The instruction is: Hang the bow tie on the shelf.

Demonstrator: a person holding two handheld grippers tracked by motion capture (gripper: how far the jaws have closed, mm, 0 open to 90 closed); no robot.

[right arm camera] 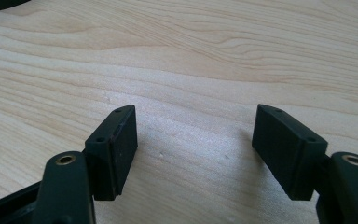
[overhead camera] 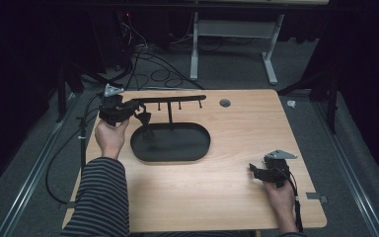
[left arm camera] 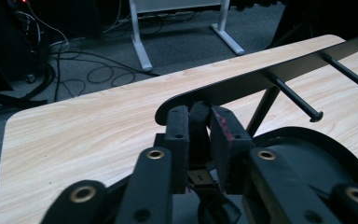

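Left tool (left arm camera: 199, 135) barely pinching a black strap (left arm camera: 198, 122) at the hook rack (overhead camera: 170, 100), hanging unfinished; right tool (right arm camera: 196, 154) idle, wide open.

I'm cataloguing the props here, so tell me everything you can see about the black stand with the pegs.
The black stand looks like matte metal: an oval tray base, a thin upright post and a horizontal bar with several knob-ended pegs pointing sideways. It stands upright on the wooden table, toward its far left. The left gripper is at the bar's left end, with a small dark item between its jaws.
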